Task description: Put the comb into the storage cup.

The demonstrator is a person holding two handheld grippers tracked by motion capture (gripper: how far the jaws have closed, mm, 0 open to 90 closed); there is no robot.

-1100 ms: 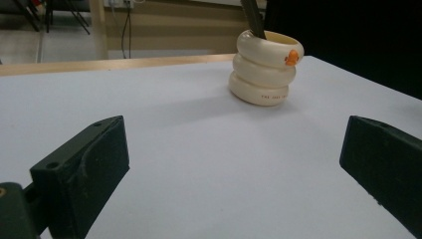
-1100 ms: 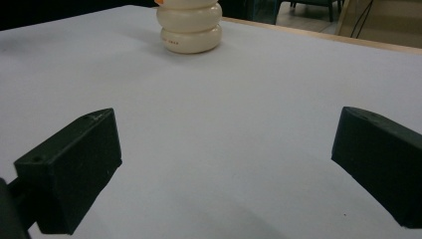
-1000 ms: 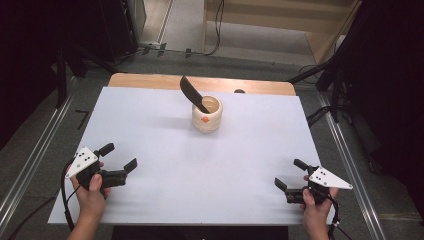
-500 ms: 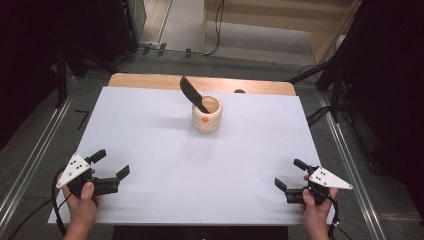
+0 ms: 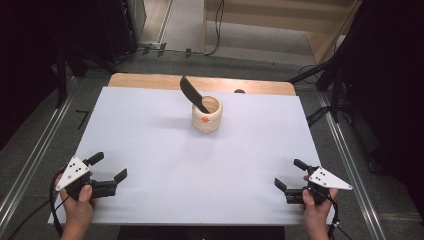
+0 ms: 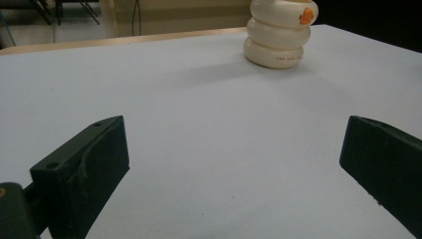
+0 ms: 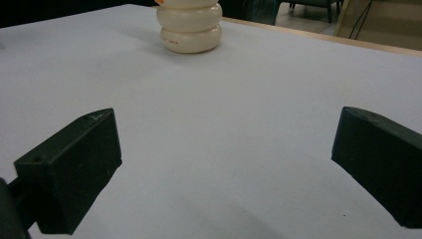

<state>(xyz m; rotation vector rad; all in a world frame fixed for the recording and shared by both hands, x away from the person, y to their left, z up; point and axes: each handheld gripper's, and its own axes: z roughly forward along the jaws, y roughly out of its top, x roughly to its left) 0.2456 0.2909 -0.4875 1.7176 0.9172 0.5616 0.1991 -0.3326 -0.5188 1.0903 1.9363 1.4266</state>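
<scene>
White table (image 5: 165, 150), both grippers' jaws wide, empty

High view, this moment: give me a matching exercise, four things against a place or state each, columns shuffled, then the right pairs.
Things:
1. cream ridged holder
2. black utensil
3. left claw
4. right claw

Places or states:
A. open, near the sheet's front right corner
B. leaning out of the holder, up and to the left
C. standing toward the far middle of the white sheet
D. open, near the sheet's front left corner

Pairs: 1-C, 2-B, 3-D, 4-A
</scene>
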